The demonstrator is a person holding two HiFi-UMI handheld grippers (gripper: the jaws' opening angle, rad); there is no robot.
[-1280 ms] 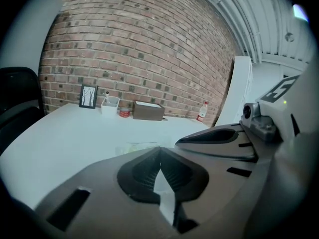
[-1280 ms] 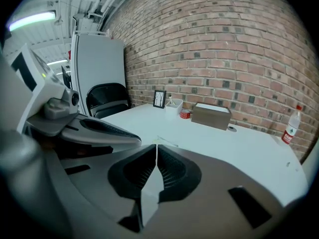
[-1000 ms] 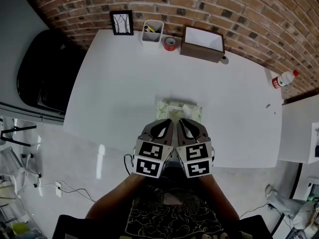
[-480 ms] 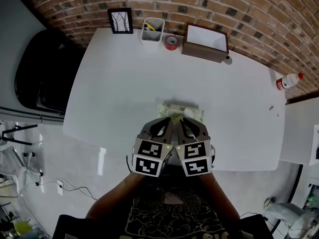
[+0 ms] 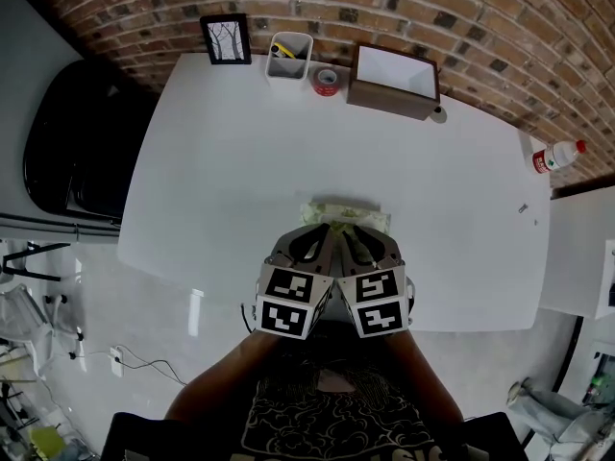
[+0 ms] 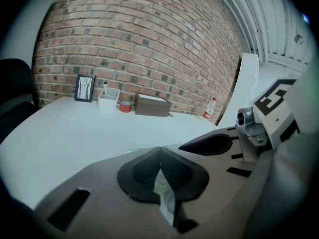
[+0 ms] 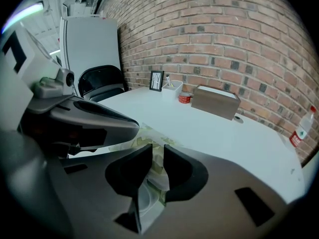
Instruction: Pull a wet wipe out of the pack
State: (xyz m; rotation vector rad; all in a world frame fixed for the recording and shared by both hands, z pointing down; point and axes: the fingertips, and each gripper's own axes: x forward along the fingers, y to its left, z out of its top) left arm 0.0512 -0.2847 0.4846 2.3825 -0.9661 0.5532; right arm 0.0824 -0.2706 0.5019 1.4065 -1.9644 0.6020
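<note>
The wet wipe pack [image 5: 348, 214], pale green and white, lies flat on the white table [image 5: 231, 161] near its front edge. Both grippers hang side by side over the pack's near end and hide it. My left gripper [image 5: 317, 230] is shut, and a thin whitish strip of the pack's film [image 6: 164, 193] sticks out between its jaws [image 6: 160, 166]. My right gripper [image 5: 356, 231] stands just right of it, jaws nearly together [image 7: 153, 158] with the pack's patterned film [image 7: 144, 135] pinched in the narrow gap. No pulled-out wipe shows.
Along the table's far edge by the brick wall stand a picture frame [image 5: 225, 39], a white pen holder [image 5: 287, 59], a red tape roll [image 5: 327, 82] and a brown box [image 5: 394, 82]. A bottle [image 5: 554, 155] stands at the far right. A black chair [image 5: 82, 142] is left.
Both grippers stay together over the pack's near end. The head view has shifted slightly, and the pack looks a little more covered by the jaws.
</note>
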